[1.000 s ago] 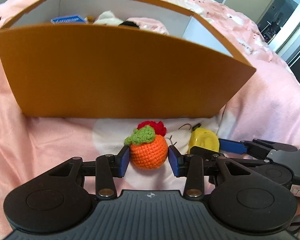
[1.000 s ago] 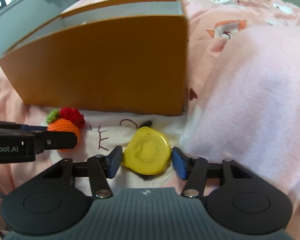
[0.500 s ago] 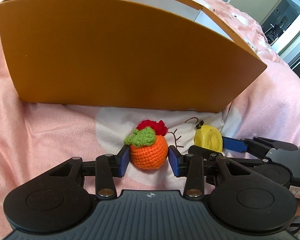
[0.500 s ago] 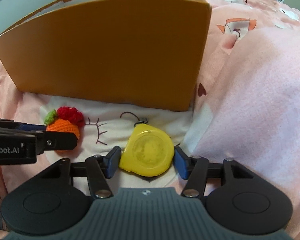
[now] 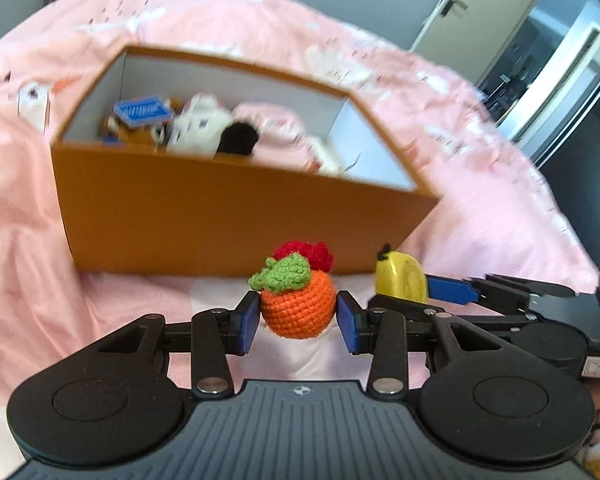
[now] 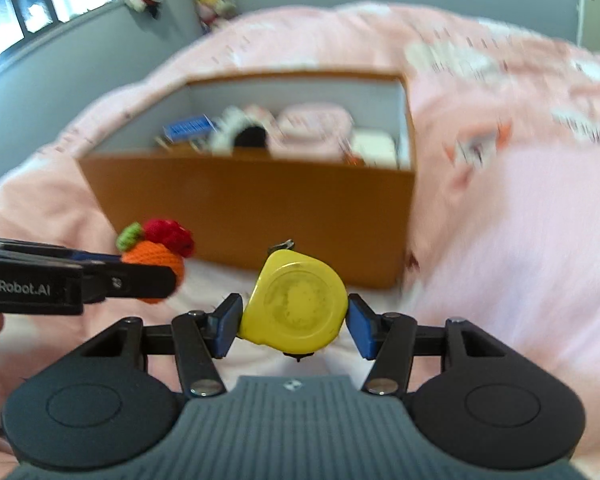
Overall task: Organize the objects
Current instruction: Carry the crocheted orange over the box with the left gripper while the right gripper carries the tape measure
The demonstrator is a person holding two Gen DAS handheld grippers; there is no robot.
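The crocheted orange (image 5: 298,308), topped with a green leaf and a red tuft, sits pinched between the 2 blue pads of the left gripper (image 5: 298,318), raised off the pink bedspread (image 5: 28,248) in front of the orange box (image 5: 236,216). Just to its right, the right gripper (image 6: 294,322) clamps the yellow tape measure (image 6: 296,300) by its flat sides, also lifted clear of the bedding. The box stands beyond both, its near wall facing the grippers and its open top showing a blue card, a white plush toy and other small things already inside.

The step in hand looks like carrying both items over that near wall. To do it well, raise each high enough that it clears the rim, keep the 2 grippers apart so they do not knock, and let go only above free space inside, since the yarn ball could roll.
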